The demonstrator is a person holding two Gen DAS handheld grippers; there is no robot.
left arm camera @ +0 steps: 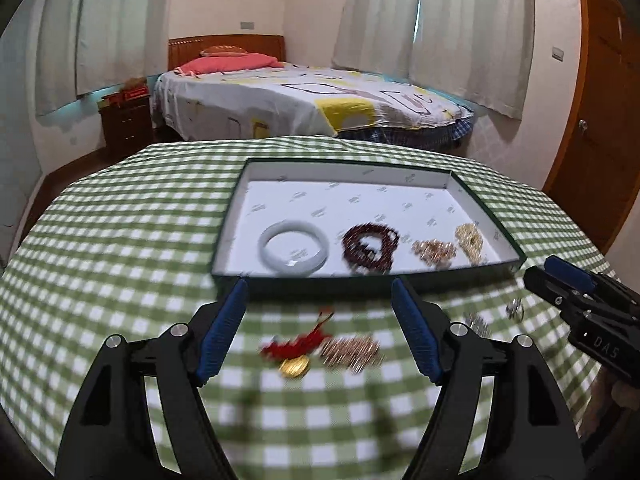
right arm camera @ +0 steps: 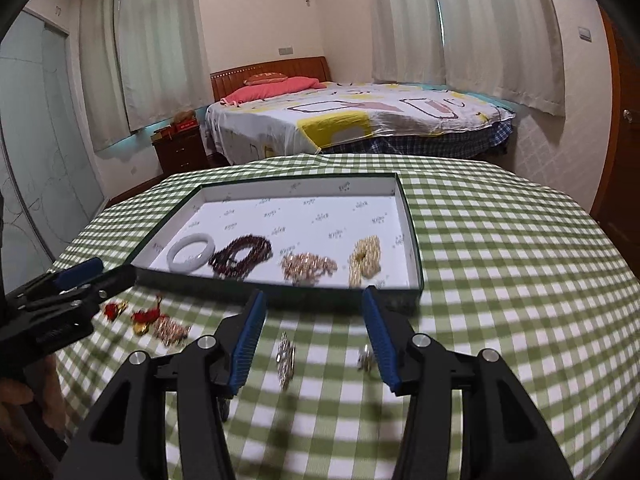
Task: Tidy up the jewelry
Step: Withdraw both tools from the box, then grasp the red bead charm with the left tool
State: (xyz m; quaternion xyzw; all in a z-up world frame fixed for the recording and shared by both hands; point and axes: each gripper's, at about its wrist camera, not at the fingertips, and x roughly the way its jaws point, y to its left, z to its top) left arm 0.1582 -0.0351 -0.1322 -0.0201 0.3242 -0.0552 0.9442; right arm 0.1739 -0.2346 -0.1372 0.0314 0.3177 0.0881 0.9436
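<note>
Above the checked cloth (left arm camera: 120, 240), both grippers' jaws apart, empty.

Right tongs (right arm camera: 314, 316) hang empty, jaws apart, above the checked bench (right arm camera: 500, 280). The tray (right arm camera: 416, 264) ahead holds a white bangle (right arm camera: 191, 257), dark beads (right arm camera: 242, 260) and two gold pieces. Left tongs (right arm camera: 94, 276) enter at left.
</note>
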